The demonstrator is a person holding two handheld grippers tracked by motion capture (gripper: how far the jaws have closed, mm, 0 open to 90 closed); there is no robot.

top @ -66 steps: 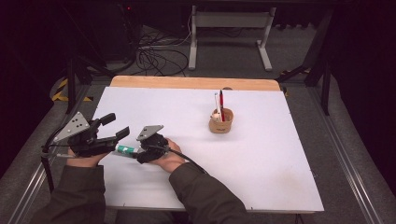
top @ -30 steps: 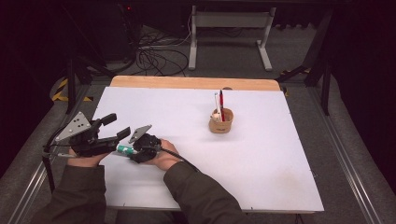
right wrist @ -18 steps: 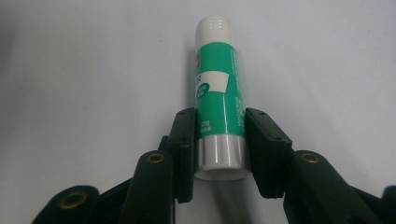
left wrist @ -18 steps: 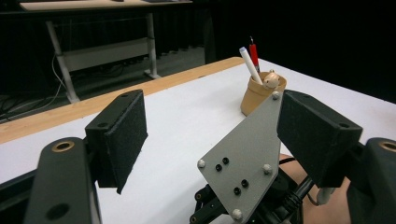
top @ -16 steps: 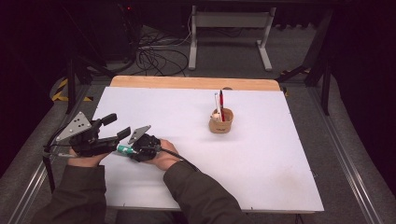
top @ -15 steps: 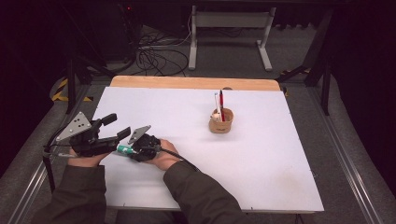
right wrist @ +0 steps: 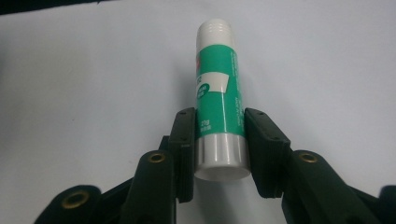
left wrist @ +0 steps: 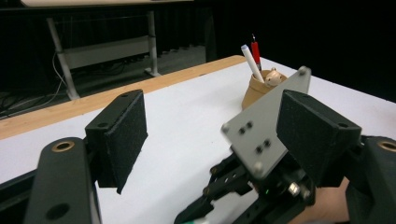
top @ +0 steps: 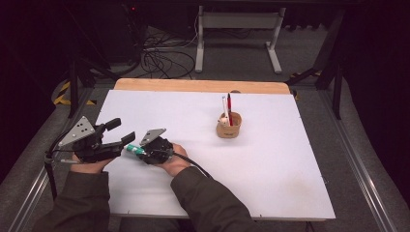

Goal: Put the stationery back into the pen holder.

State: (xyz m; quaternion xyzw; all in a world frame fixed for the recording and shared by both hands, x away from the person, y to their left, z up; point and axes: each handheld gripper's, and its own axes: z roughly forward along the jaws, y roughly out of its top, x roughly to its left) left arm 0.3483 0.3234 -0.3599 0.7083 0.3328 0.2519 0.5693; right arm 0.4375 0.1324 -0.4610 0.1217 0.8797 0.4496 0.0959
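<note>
While the green-and-white glue stick (right wrist: 218, 93) lies flat on the white table (top: 270, 183), the right gripper (right wrist: 219, 140) has it by its lower barrel: both pads press the tube's sides just above the silver base, and the jaws have just been closing onto it. The stick's white ribbed end points straight out ahead of these jaws. In the high view it shows as a short green stub (top: 134, 150) at the right gripper (top: 140, 150), between the two tools. The left gripper (left wrist: 210, 135) hovers just beside it, jaws standing wide apart with nothing between them. Well beyond both, the brown pen cup (top: 228, 129) holds a white pen and a red one. The grasp looks made; lifting the stick and carrying it off, probably toward the cup, remains, and that destination is only a guess.
</note>
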